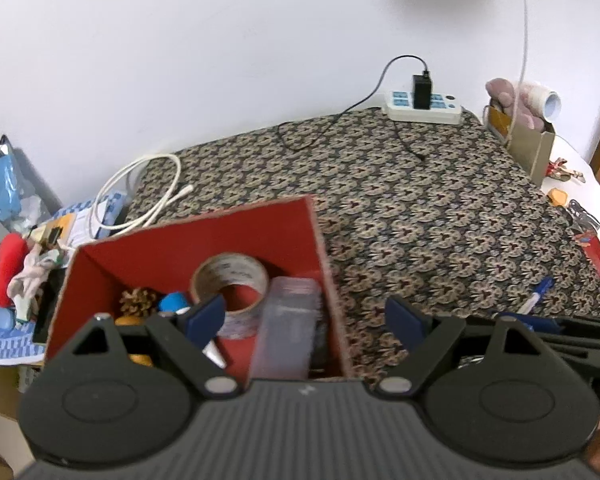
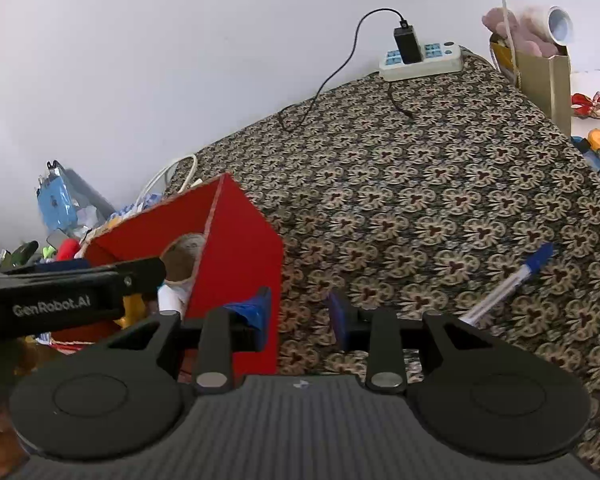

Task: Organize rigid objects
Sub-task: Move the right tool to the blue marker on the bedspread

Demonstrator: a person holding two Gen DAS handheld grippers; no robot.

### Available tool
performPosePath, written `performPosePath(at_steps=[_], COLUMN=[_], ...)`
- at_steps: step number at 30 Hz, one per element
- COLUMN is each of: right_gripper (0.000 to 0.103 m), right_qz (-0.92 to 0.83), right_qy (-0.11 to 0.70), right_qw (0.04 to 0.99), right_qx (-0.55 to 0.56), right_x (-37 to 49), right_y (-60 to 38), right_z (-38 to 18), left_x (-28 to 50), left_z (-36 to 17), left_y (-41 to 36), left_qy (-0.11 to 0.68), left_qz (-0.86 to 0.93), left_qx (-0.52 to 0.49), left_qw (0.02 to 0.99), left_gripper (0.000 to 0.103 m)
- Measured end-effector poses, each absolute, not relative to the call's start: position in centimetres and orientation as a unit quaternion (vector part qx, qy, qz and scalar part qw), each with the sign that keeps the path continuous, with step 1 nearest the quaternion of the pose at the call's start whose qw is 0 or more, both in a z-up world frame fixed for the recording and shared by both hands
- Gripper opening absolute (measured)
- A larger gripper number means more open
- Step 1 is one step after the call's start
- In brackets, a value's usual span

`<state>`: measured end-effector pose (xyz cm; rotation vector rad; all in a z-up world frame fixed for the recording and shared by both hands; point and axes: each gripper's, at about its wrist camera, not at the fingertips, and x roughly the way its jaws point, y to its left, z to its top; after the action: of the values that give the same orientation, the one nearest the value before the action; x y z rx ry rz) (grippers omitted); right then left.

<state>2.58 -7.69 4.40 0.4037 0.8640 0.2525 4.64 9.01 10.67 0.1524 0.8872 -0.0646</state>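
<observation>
Patterned cloth (image 2: 440, 184) covers the table. Red box (image 1: 236, 236) sits at its left, holding tape roll (image 1: 230, 276), clear case (image 1: 288, 328), pinecone (image 1: 138, 300). Your left gripper (image 1: 304, 320) hovers over it, spread, empty. Your right gripper (image 2: 300, 314): apart, empty, blue pen (image 2: 508, 280) just right.

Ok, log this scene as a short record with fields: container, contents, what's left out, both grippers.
container: red open-top cardboard box on the patterned cloth
contents: brown packing-tape roll, clear plastic case, pine cone, blue round object
left out: blue-capped clear pen lying on the cloth, right of the box
left gripper: open, empty, over the box
right gripper: open, empty, beside the box's outer wall
background: white power strip with black charger
</observation>
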Motion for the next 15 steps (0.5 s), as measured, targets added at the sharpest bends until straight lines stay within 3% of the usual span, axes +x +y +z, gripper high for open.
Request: performPosePath(at_steps=[15], right_gripper=[0.015], right_qz=[0.104], right_qy=[0.454], right_qw=[0.859], right_qx=[0.210], right_x=[3.3], right_y=[-16.4], right_z=[1.4], left_x=[4.7], left_z=[7.2], left_y=[1.1], left_qy=[0.454], left_qz=[-0.067], left_qx=[0.070], left_qw=[0.886], left_gripper=[0.087])
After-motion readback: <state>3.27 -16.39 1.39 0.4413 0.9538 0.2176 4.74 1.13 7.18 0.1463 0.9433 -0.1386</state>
